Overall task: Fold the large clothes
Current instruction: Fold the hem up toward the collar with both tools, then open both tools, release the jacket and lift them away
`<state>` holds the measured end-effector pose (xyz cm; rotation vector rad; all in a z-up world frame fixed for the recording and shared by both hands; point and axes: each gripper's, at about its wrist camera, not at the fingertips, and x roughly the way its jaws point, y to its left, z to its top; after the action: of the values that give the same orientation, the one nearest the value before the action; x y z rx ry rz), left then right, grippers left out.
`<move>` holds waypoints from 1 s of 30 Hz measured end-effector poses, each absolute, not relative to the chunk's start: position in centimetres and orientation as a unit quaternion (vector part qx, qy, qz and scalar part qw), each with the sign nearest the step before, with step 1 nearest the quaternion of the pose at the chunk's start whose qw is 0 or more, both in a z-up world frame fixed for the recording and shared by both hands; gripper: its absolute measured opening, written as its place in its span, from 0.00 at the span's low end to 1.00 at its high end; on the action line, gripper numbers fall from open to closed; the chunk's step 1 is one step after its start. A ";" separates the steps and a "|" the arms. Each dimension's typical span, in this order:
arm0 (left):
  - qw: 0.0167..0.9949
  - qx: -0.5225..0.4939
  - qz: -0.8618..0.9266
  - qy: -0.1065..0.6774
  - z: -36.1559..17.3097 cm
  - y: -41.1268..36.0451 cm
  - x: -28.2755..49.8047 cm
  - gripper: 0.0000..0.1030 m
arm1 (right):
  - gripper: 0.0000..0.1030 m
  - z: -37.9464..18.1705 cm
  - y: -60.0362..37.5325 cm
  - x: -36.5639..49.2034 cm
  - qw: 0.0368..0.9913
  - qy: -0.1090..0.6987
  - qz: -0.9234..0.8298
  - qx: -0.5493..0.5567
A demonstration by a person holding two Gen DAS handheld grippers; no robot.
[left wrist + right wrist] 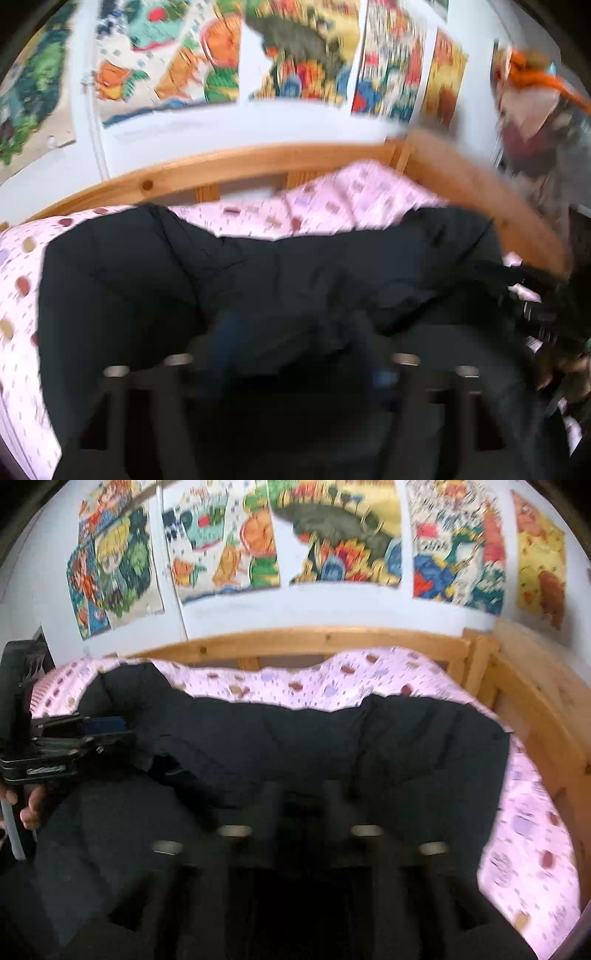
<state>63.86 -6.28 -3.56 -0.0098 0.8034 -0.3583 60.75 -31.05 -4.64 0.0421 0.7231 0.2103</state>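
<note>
A large black padded garment (pixel 258 273) lies spread across a bed with a pink patterned sheet (pixel 332 206). It also fills the right wrist view (pixel 332 738). My left gripper (pixel 291 332) hovers over the garment's near part, its dark fingers spread apart with garment visible between them. It also shows at the left edge of the right wrist view (pixel 107 731), where its fingers lie close together over the garment. My right gripper (pixel 301 794) sits low over the garment's middle, fingers a small gap apart. Motion blur and dark-on-dark hide whether either pinches fabric.
A wooden bed frame (pixel 332 638) runs along the back and right side (pixel 535 709). Colourful posters (pixel 332 535) cover the white wall behind. A cluttered shelf with an orange item (pixel 532 74) stands at the right.
</note>
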 end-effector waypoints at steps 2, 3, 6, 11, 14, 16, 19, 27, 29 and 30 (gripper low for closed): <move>0.912 -0.008 -0.175 0.370 -1.8 -6.2 61.9 0.78 | 0.66 -3.4 -31.4 59.5 0.935 0.337 0.100 0.036; 0.914 -0.004 -0.175 0.366 -1.0 -6.2 61.2 0.78 | 0.66 -2.6 -31.4 58.7 0.937 0.333 0.100 0.043; 0.922 0.007 -0.167 0.350 1.4 -6.6 58.6 0.83 | 0.69 -0.2 -31.3 56.3 0.943 0.316 0.097 0.049; 0.938 0.003 -0.149 0.312 5.5 -6.2 54.1 1.00 | 0.81 3.5 -30.4 51.6 0.953 0.286 0.098 0.034; 0.947 -0.001 -0.145 0.287 7.8 -5.5 50.7 1.00 | 0.89 5.6 -30.0 48.7 0.958 0.270 0.094 0.025; 0.952 -0.001 -0.138 0.272 9.2 -4.9 48.5 1.00 | 0.92 6.9 -29.8 46.5 0.962 0.257 0.091 0.020; 0.958 0.002 -0.130 0.257 10.6 -4.1 45.6 1.00 | 0.98 8.5 -29.4 43.3 0.965 0.242 0.095 0.017; 0.958 0.016 -0.125 0.257 12.4 -2.2 38.1 1.00 | 0.98 10.7 -28.0 35.6 0.965 0.237 0.110 0.008; 0.959 0.018 -0.124 0.253 12.7 -1.8 36.5 1.00 | 0.98 11.0 -27.6 34.1 0.965 0.236 0.111 0.005; 0.960 0.018 -0.125 0.251 12.9 -1.5 35.5 1.00 | 0.98 11.2 -27.4 33.0 0.966 0.233 0.111 0.002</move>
<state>35.51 -1.51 12.85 0.0362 0.5092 -0.2527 33.05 -27.42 11.23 0.0033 0.4716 0.2238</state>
